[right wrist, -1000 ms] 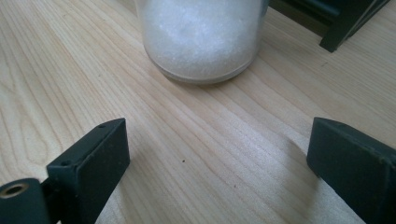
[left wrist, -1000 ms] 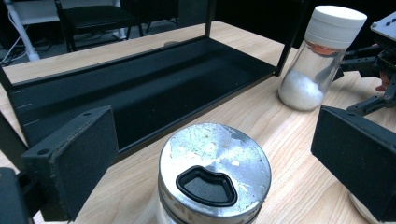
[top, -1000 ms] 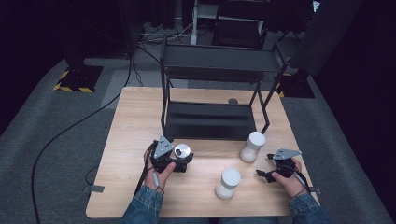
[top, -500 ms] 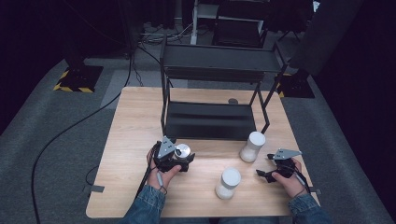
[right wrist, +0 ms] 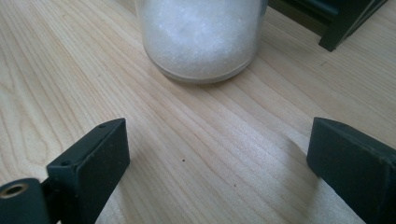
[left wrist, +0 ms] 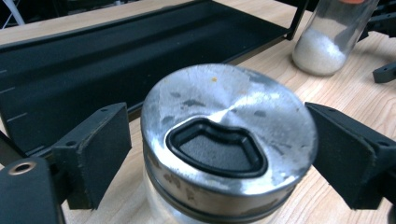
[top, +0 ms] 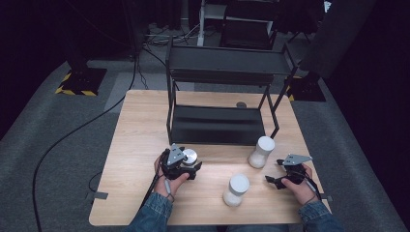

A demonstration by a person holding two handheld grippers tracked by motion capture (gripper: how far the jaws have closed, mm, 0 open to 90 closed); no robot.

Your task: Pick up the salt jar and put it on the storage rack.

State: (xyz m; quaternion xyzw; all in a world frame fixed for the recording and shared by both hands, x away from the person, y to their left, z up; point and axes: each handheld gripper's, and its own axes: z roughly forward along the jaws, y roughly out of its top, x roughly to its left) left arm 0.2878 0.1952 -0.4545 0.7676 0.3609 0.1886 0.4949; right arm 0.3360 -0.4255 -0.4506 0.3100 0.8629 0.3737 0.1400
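A glass jar with a brushed metal lid [left wrist: 224, 135] stands on the wooden table [top: 140, 145], in front of the black rack. My left gripper [left wrist: 219, 154] reaches around it, one jaw on each side of the lid. Its jaws have just been closing, and a narrow gap still shows at the left pad [left wrist: 100, 149]. In the high view this jar [top: 190, 155] sits at the left gripper [top: 191, 161]. My right gripper [right wrist: 219, 158] stands open over bare wood near the right edge, seen in the high view as the right gripper [top: 273, 171]. A jar of white powder [right wrist: 201, 32] stands a little ahead of it.
A black two-level rack [top: 217, 123] stands at the back middle of the table, its lower shelf [left wrist: 116, 60] just beyond the metal-lidded jar. Two white-filled jars stand on the table: one by the rack's right leg [top: 261, 151], one near the front edge [top: 237, 190].
The left gripper's jaws look slightly narrower around the metal-lidded jar. Both hands and the jars stay where they were.
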